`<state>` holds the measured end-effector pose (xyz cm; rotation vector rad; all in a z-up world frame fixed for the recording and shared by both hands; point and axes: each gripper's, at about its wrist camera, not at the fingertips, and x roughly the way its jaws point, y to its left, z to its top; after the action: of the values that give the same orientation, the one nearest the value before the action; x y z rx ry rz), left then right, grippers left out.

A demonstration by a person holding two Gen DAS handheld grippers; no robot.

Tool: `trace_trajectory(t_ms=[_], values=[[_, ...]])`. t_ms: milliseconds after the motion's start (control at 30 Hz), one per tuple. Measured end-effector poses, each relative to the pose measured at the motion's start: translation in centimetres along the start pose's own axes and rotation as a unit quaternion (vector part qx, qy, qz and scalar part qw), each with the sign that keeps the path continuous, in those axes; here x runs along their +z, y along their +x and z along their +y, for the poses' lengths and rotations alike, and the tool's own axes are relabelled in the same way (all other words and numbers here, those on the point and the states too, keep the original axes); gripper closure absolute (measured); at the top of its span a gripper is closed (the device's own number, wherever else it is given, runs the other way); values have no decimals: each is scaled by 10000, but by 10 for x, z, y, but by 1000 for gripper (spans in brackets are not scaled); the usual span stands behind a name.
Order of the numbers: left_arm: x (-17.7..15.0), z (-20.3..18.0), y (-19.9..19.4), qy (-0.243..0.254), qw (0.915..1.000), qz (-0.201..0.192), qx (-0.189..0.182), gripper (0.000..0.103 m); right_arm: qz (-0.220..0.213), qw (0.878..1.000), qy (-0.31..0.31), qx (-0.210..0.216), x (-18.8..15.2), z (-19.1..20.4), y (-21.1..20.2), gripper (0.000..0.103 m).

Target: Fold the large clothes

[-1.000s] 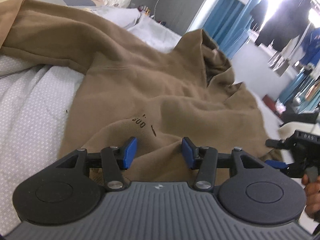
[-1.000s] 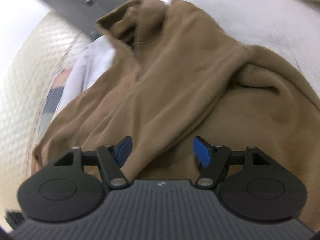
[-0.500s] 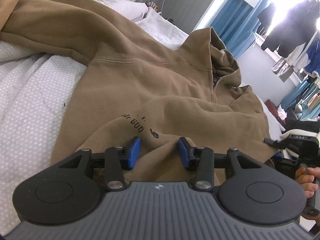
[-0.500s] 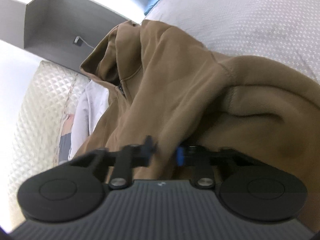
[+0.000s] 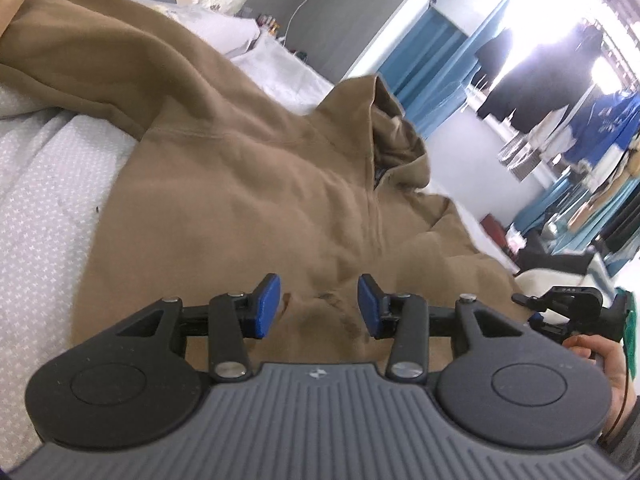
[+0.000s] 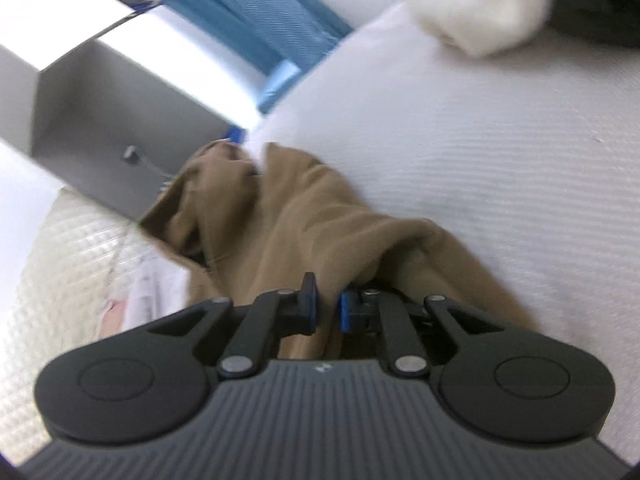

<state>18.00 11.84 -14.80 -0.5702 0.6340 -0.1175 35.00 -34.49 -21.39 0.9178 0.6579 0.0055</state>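
Note:
A large brown hoodie lies spread on a white patterned bed sheet, hood toward the far side. My left gripper hovers over its lower part with the blue pads apart and fabric bunched between them, not pinched. My right gripper is shut on a fold of the brown hoodie and holds it lifted above the sheet. The right gripper's body and the hand holding it show at the right edge of the left wrist view.
A quilted headboard and pillows stand at the bed's head. A cream garment lies on the far part of the bed. Blue curtains and hanging clothes stand beyond the bed.
My right gripper closed on the hoodie's fold and lifted it up and away from the sheet. My left gripper's pads stayed apart, and the printed lettering is no longer in sight.

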Motion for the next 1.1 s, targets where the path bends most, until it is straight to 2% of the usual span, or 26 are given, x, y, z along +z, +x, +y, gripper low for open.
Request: trace_trajectory(t_ms=[100, 167, 233, 267, 367, 467, 600, 633, 700, 833, 867, 1000, 1100], values=[[-4, 0, 15, 185, 9984, 342, 403, 54, 134, 9992, -189, -337, -2, -8, 12, 89], [-7, 1, 21, 249, 9971, 506, 501, 54, 173, 9976, -418, -522, -7, -5, 17, 89], [-7, 2, 21, 278, 9970, 501, 513, 54, 164, 9970, -494, -569, -8, -2, 17, 87], [-7, 2, 20, 283, 9971, 483, 518, 54, 176, 9966, -534, -602, -9, -1, 16, 83], [-7, 4, 17, 279, 9968, 435, 603, 44, 215, 9955, -578, -714, -10, 5, 11, 75], [-8, 5, 12, 287, 9959, 431, 737, 44, 303, 9938, -651, -851, -13, 12, -2, 65], [-9, 4, 8, 428, 9933, 512, 944, 44, 362, 9923, -1057, -528, -24, 32, -22, 60], [-11, 4, 9, 439, 9931, 596, 908, 44, 317, 9918, -1153, -453, -28, 36, -28, 51], [-13, 6, 8, 397, 9933, 750, 787, 44, 164, 9895, -1416, -254, -35, 48, -38, 42], [-19, 3, 11, 526, 9909, 867, 888, 44, -87, 9781, -2080, -57, -46, 70, -44, 42], [-19, 2, 11, 535, 9908, 876, 886, 46, -115, 9746, -2239, -22, -50, 74, -42, 42], [-20, -6, 10, 717, 9914, 755, 789, 81, 26, 9623, -2714, 151, -71, 91, -19, 42], [-20, -10, 2, 761, 9927, 489, 800, 86, 283, 9508, -3066, 332, -94, 103, 1, 42]])
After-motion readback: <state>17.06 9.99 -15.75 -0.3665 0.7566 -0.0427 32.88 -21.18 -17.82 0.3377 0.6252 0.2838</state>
